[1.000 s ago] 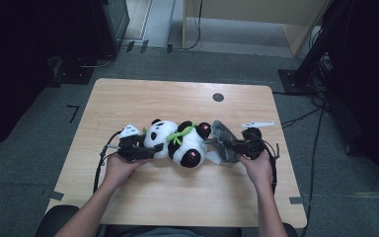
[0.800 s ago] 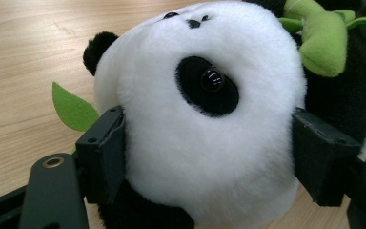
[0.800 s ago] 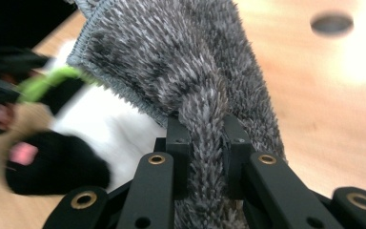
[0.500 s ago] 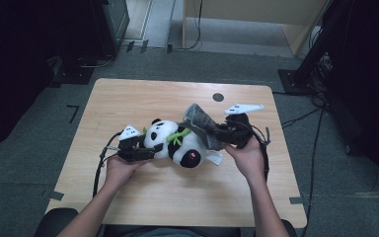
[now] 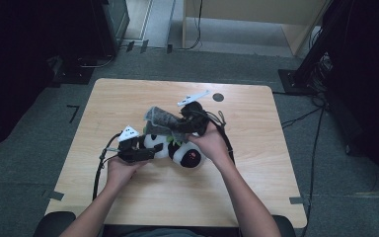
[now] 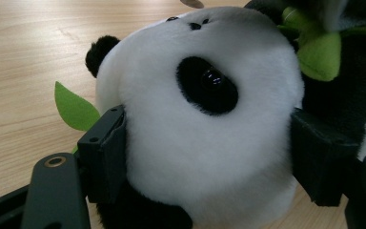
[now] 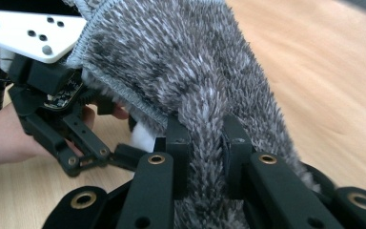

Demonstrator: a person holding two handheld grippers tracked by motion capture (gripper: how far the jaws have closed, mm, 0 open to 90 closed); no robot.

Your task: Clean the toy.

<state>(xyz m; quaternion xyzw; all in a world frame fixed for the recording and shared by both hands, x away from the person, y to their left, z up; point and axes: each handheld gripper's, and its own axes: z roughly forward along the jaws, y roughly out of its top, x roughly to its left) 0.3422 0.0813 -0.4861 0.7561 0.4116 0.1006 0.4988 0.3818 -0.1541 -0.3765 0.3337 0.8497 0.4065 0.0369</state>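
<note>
Carried leftward and upward since the earlier frames: right gripper (image 5: 183, 121), then at the right of the toy, now above and just beyond it with the grey furry cloth (image 5: 162, 118) draped over the toy's far side. Wooden table (image 5: 256, 163) under everything, bare along its near edge. Near the table's middle, lying on its side, plush panda (image 5: 177, 148), head to the left, green felt leaves (image 6: 74, 107) at its neck. Clamped on the panda's white head from both sides, left gripper (image 5: 145, 150), its pads (image 6: 106, 150) sunk into the fur, jaws having just closed a little further. Pinched tight between the right gripper's jaws, a narrow fold of the cloth (image 7: 205, 119), rest spreading away above the left gripper.
</note>
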